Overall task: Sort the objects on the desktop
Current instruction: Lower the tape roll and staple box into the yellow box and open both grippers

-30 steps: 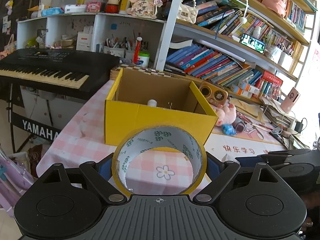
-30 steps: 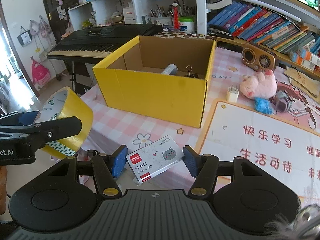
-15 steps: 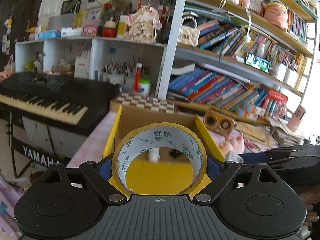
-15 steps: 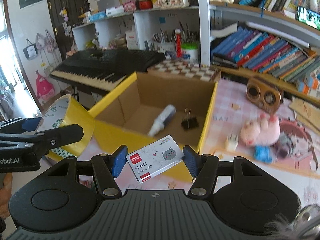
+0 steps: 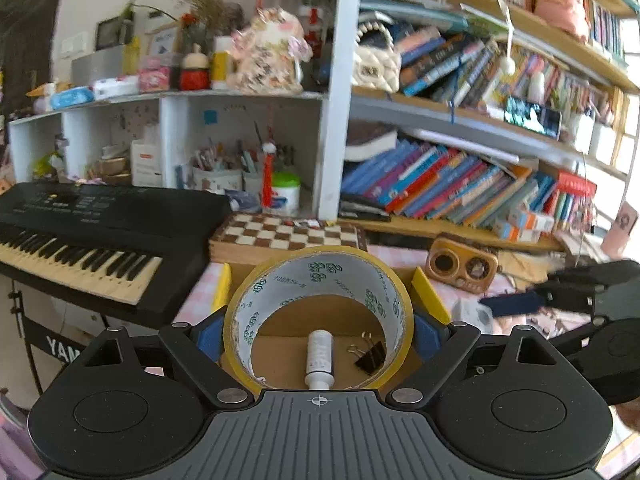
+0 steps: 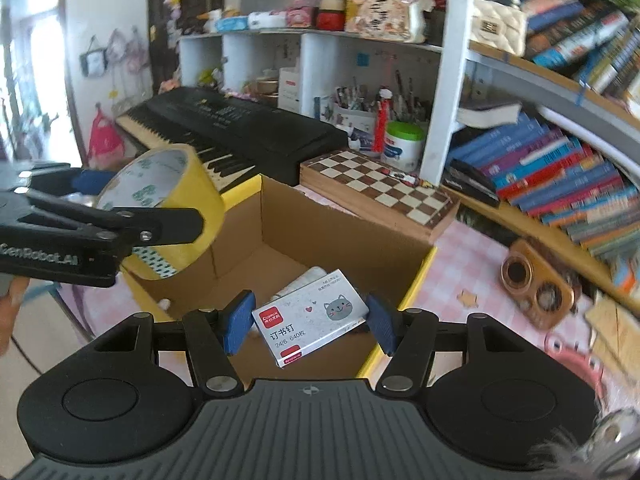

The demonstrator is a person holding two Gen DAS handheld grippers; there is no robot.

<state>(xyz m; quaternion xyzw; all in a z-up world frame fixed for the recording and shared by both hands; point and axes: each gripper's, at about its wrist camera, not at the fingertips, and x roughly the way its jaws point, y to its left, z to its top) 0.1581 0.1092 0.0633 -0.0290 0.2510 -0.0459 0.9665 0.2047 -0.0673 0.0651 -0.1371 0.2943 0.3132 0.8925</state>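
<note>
Left gripper is clamped on the yellow tape roll, blue pads pressing its outer sides, roll standing on edge with its open core facing the camera; right gripper is closed on the staple box, held flat and slightly skewed between the pads; both loads hang above the open yellow cardboard box on the pink checked tablecloth; inside the box a white bottle and a black binder clip already lie on the floor, seen through the roll's core; step in hand looks like dropping both items into the box; to do it well, lower each load below the rim before opening, since the roll on edge will likely roll or bounce off if let go from height; in the right view the tape roll sits near the box's left wall, so bring it inward first; keep the two grippers apart so they don't collide over the opening; aim the staple box at bare cardboard, though it seems to sit over the bottle; chessboard and wooden speaker sit outside the box, not involved.
</note>
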